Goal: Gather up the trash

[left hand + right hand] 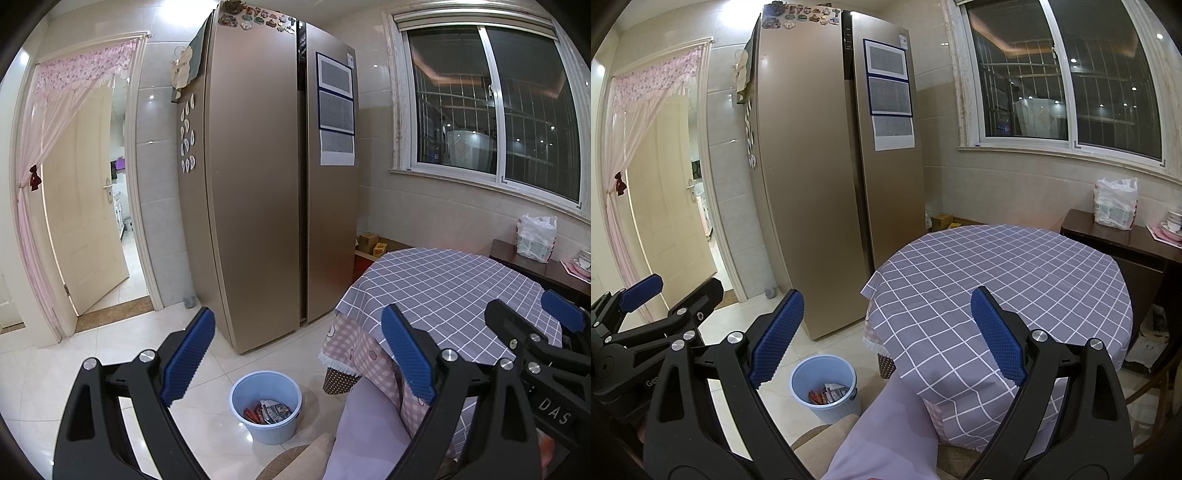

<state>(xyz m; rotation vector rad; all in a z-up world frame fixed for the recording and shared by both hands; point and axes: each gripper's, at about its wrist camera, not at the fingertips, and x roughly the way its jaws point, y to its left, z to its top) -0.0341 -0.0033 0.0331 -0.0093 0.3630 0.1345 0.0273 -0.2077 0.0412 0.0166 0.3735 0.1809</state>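
Below, the blue bin [265,406] of trash [267,410] sits between both grippers' wide-apart, empty jaws

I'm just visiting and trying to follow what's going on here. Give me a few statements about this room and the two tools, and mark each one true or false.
1. The blue bin on the floor already has wrappers in it. True.
2. The left gripper is clamped on a piece of trash. False: its jaws stand wide open with nothing between them.
3. The checked tablecloth has trash scattered on top. False: the visible part of the top is bare.
4. A white plastic bag sits on the dark side table under the window. True.
5. The right gripper has its jaws open and holds nothing. True.
6. The fridge doors stand open. False: both are closed.
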